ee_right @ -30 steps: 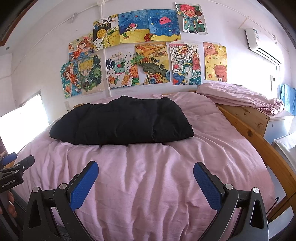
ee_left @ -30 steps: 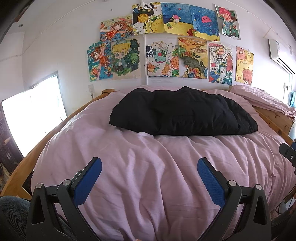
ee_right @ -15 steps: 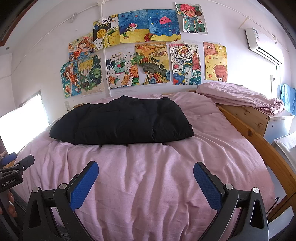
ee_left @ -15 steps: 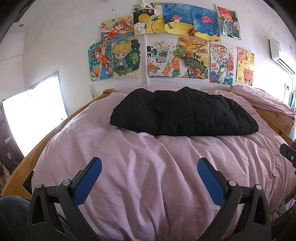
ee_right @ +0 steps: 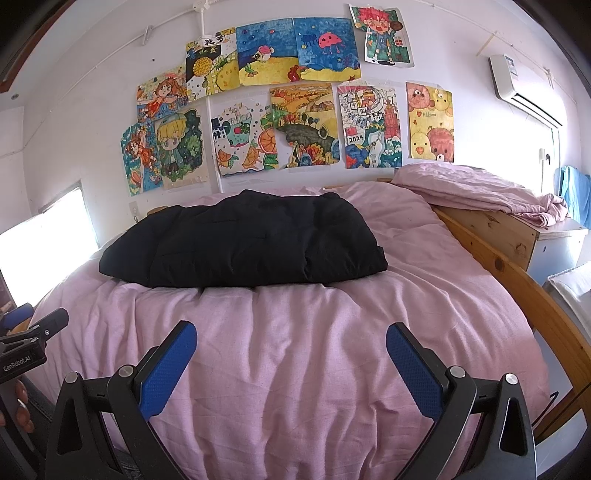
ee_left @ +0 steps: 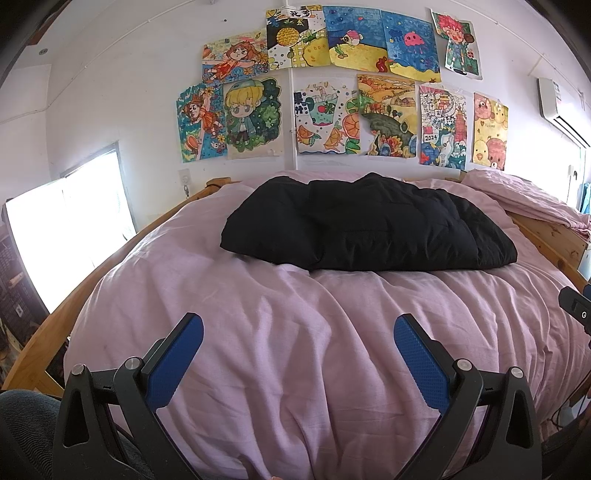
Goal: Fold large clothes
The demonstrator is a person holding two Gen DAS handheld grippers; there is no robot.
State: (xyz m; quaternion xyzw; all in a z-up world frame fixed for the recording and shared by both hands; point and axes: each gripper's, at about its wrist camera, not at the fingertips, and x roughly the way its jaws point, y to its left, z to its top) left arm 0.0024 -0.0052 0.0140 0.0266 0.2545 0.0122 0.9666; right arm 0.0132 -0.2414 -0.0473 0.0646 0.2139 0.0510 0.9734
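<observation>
Black padded garment (ee_left: pixel 365 225) lies ahead on bed (ee_left: pixel 258 332), long axis crosswise. Left hand-held gripper (ee_left: pixel 297 354), right hand-held gripper (ee_right: pixel 290 354): both wide, empty, similarly far.

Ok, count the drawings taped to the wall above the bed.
11 colourful paper drawings: five in the upper row, from the orange-haired girl to the red-haired boy; six below, from the swimming girl to the pink bears.

Our left gripper (ee_left: pixel 298 356) and right gripper (ee_right: pixel 291 363) share black frames, silver screws and blue dimpled pads (ee_left: pixel 173 363). White "GenRobot.AI" lettering marks the left one; bare fingertips (ee_right: pixel 23 415) show beneath it.
</observation>
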